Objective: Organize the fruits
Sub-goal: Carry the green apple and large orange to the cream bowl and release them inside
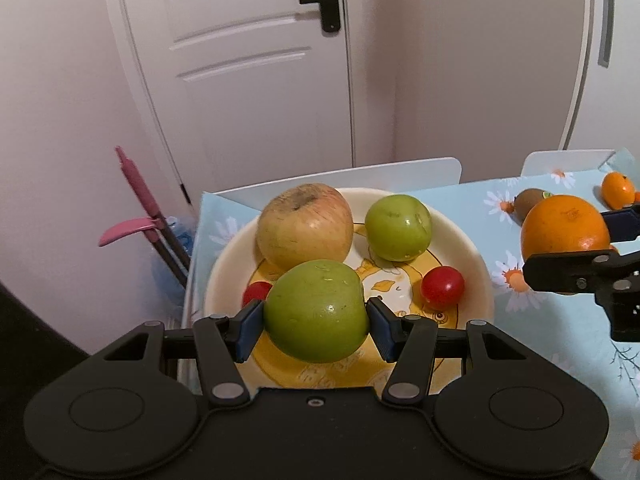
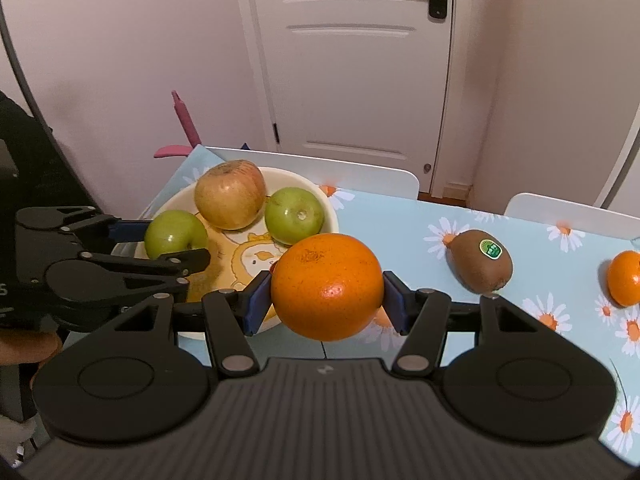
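Green apple (image 1: 316,310) between left tongs (image 1: 316,324)

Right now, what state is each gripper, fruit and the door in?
left gripper: shut on a green apple, held over the plate.
right gripper: shut on the orange, at the plate's edge.
red-yellow apple: resting on the plate.
second green apple: resting on the plate.
cherry tomato: on the plate.
kiwi: lying on the tablecloth, stickered.
small orange: on the tablecloth.
door: closed.

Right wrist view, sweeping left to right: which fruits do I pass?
Held green apple → yellow-red apple → second green apple → big orange in the right gripper → kiwi → small orange.
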### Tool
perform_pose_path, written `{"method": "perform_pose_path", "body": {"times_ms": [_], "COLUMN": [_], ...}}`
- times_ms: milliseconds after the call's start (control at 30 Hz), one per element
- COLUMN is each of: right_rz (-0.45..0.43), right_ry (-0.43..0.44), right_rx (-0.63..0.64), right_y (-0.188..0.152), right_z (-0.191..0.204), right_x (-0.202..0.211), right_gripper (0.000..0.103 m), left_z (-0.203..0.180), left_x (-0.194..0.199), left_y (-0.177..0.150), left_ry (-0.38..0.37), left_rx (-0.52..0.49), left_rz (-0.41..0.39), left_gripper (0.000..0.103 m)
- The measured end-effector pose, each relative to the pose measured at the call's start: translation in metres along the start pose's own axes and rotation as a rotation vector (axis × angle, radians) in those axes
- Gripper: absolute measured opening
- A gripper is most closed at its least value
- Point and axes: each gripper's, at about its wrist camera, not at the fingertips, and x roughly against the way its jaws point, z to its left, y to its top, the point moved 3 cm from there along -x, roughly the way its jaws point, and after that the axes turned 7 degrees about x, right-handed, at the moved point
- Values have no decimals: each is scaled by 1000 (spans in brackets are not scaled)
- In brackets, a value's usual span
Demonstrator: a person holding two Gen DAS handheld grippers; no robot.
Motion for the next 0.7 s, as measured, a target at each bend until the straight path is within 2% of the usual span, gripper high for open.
{"method": "perform_pose_path", "body": {"times_ms": [267, 333, 400, 700], "right_rz": [17, 20, 23, 23], "right_ry": [-13, -10, -6, 46], "right_rx": [-10, -11, -8, 45], "right_y": [1, 2, 3, 10], "right_z": [-5, -7, -8, -13], "right_x": [-7, -8, -8, -1], "right_gripper": [73, 73, 73, 73], "left_z": [-4, -4, -4, 1], "left_x": [-19, -17, -11, 23], "left_y": [3, 3, 6, 2], "left_ry": [1, 7, 12, 58], "left_rx": [-26, -31, -36, 9], "left_rz": [31, 17, -13, -31], "left_gripper": [61, 66, 90, 93]}}
